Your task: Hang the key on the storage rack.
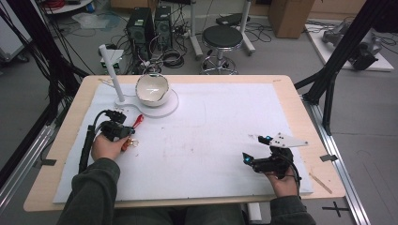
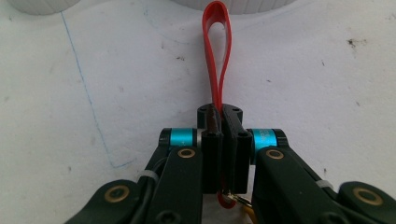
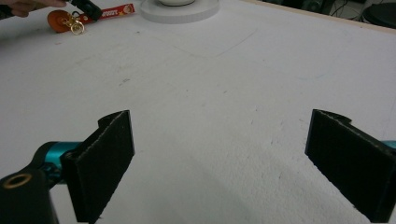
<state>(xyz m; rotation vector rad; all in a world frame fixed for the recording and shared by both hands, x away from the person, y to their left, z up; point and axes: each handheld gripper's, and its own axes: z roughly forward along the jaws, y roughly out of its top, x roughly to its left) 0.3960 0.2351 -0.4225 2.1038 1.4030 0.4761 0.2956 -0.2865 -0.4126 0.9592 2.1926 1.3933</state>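
Observation:
A red strap keychain (image 1: 137,121) with gold rings lies on the white sheet (image 1: 211,131) at the left, just before a white round stand (image 1: 162,108). My left gripper (image 1: 129,133) is shut on the strap's middle. In the left gripper view the red loop (image 2: 216,51) runs forward out of the closed gripper (image 2: 222,122), and a gold ring (image 2: 242,201) shows beneath. My right gripper (image 1: 252,150) is held at the front right, its pads (image 3: 105,161) wide apart over bare sheet with nothing between them. From there the keychain (image 3: 106,11) lies far off at the upper left.
A white bowl (image 1: 151,88) sits on the round stand, with a slanted white post (image 1: 111,69) beside it. The wooden table rim (image 1: 300,108) frames the sheet. Beyond the table stand a black stool (image 1: 222,37) and computer towers (image 1: 141,28) among cables.

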